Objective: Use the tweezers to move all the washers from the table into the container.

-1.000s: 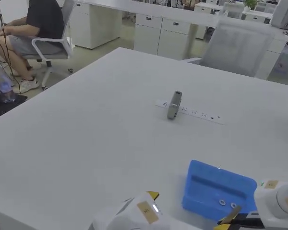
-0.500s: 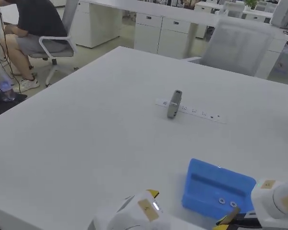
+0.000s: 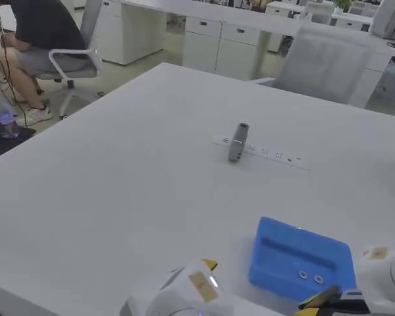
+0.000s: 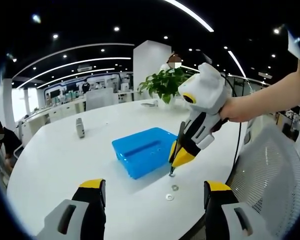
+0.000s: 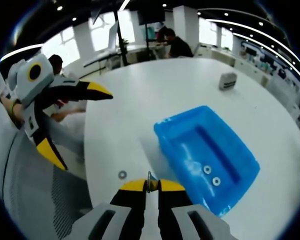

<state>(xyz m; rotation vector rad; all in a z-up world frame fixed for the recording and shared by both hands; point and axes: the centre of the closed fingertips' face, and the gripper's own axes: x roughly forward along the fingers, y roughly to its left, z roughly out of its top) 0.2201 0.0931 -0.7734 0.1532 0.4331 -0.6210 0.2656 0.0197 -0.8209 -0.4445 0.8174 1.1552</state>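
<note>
Holding the tweezers (image 5: 149,178) tight between its two shut jaws, the right gripper (image 4: 179,155) points them down at the white table (image 3: 118,197). A hand (image 4: 235,107) grips it from above. The tweezer tip is very low, just beside the blue container (image 3: 299,260). It may be touching the table, but it is too small to tell, or to see if it has picked anything up.

Two loose washers (image 4: 175,188) lie on the table close to that tip, near the table's edge. Two other washers (image 3: 303,275) lie inside the container, side by side on its floor.

The left gripper (image 4: 154,184) hangs above the table edge with its jaws wide apart (nothing is between them). It is well apart from the right one.

Farther off on the table, a small gray thing (image 3: 237,141) stands on a flat white strip (image 3: 276,157). Past the table a person (image 3: 36,33) sits in a chair (image 3: 76,62).
</note>
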